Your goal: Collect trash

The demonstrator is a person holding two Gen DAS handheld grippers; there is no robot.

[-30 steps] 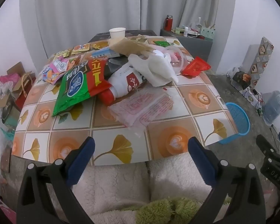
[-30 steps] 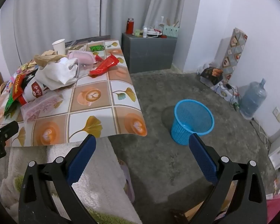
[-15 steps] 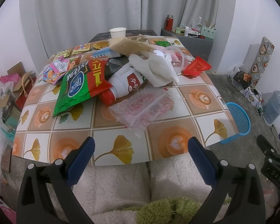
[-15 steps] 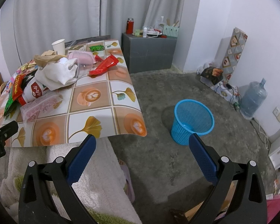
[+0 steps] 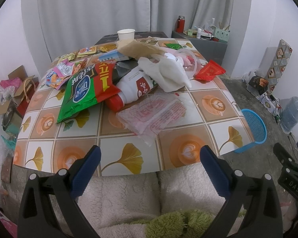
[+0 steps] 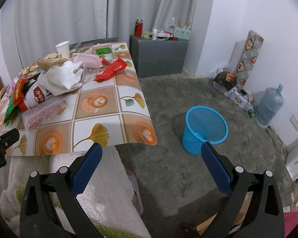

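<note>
Wrappers (image 5: pixel 83 87) and a bottle (image 5: pixel 133 85) lie piled on the desk (image 5: pixel 129 156). A cup (image 5: pixel 126 34) stands at its far edge. The basket (image 6: pixel 205 127) sits on the floor (image 6: pixel 178 174) right of the desk.

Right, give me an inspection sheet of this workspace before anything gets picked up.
Surface: table with a leaf-and-latte patterned cloth; near edge bare, litter heaped in the middle and far half.
Job's things: green-and-red snack bag, white bottle with red cap, clear printed plastic wrapper, red foil wrapper, white paper cup; blue mesh wastebasket on the floor, looks empty.
Clutter: crumpled white cloth, brown paper.
Grippers: left gripper and right gripper both open, holding nothing.
Cables: wires by the right wall.
Surroundings: grey cabinet, water jug, grey curtain.
</note>
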